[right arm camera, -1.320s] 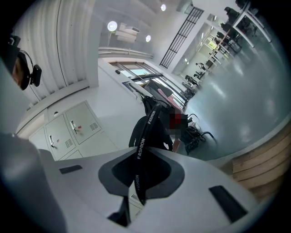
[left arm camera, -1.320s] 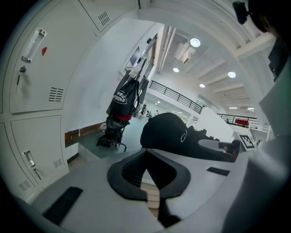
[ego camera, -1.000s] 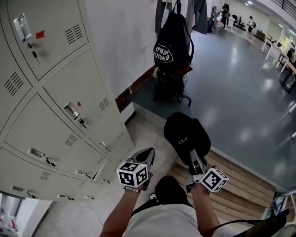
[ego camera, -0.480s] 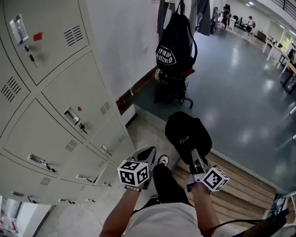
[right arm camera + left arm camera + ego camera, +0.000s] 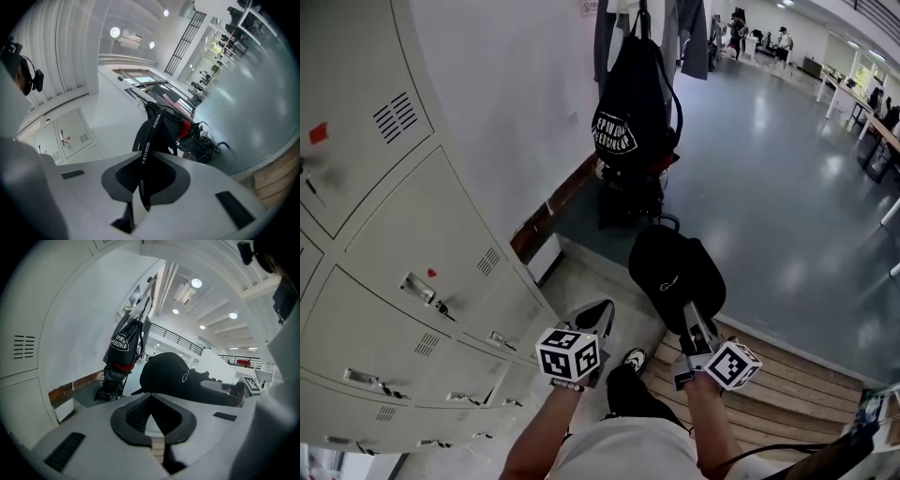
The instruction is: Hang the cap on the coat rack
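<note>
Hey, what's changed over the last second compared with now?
The person has stepped forward. The lockers have slid back to the left of the head view, and the hanging backpack looks closer. Both tongs were carried along. The right tongs stay shut on the cap, and the left tongs stay shut and empty.
</note>
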Demonstrator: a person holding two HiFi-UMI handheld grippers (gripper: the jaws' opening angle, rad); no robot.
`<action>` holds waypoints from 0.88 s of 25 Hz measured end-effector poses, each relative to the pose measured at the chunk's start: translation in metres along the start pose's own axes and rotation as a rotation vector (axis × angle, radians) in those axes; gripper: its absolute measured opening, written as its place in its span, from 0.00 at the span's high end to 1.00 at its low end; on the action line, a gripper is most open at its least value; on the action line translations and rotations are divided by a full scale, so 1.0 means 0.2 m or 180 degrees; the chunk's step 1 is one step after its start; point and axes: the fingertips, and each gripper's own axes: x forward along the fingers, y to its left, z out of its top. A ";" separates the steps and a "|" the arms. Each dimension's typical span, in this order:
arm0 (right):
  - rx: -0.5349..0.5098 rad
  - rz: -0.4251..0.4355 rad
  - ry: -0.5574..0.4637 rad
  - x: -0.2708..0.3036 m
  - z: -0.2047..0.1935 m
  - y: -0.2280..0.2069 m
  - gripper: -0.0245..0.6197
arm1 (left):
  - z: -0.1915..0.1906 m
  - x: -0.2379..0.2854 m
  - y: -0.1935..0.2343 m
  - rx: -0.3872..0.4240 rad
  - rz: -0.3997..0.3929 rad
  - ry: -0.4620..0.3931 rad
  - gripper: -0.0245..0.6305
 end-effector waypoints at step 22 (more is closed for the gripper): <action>-0.0307 0.0640 -0.0578 1.10 0.95 -0.12 0.93 | 1.05 1.09 0.27 0.0533 -0.0152 -0.0238 0.96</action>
